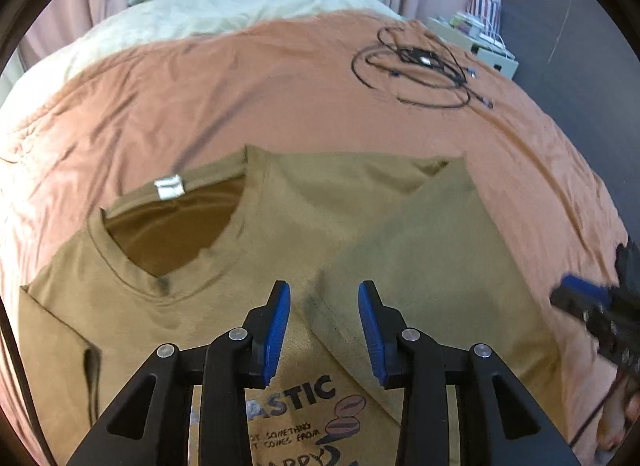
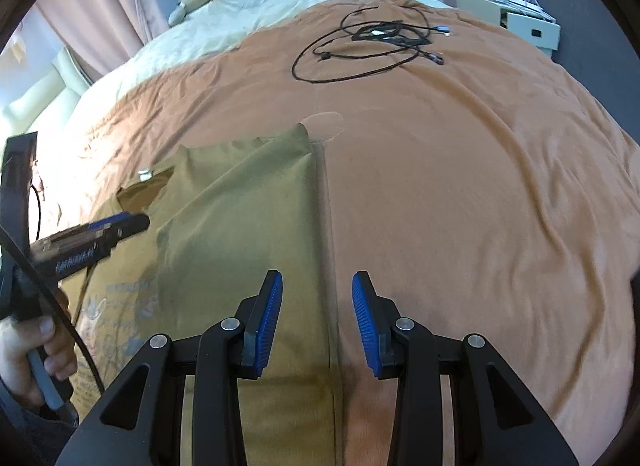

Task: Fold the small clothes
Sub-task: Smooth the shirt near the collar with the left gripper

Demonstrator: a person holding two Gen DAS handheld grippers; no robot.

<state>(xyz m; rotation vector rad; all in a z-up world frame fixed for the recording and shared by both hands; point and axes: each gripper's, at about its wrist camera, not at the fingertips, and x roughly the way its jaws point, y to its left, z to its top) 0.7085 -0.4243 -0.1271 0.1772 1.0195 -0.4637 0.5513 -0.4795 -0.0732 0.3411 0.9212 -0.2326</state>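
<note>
Orange-brown bedding [image 1: 280, 81] is covering most of a bed, with a pale green quilt [image 1: 224, 5] and stuffed toys lying beyond it near pink curtains. On the bedding an olive T-shirt [image 1: 192, 266] is lying face up, collar pointing away, its right side folded inward over the chest. A tangle of black cable [image 1: 416, 69] is sitting well apart from the shirt, farther up the bed.

From the left wrist camera, the left gripper [image 1: 324, 318] is hovering over the shirt's chest, jaws standing wide with nothing between them. This view alone is showing the white neck label [image 1: 170, 187] and the printed lettering [image 1: 292, 406] below the collar.

From the right wrist camera, the right gripper [image 2: 317, 316] is hanging over the shirt's folded edge [image 2: 320, 225], jaws likewise wide and holding nothing. Only this view is showing the person's left hand [image 2: 36, 350] gripping the other tool's handle, and a white cabinet [image 2: 520, 21] beside the bed.
</note>
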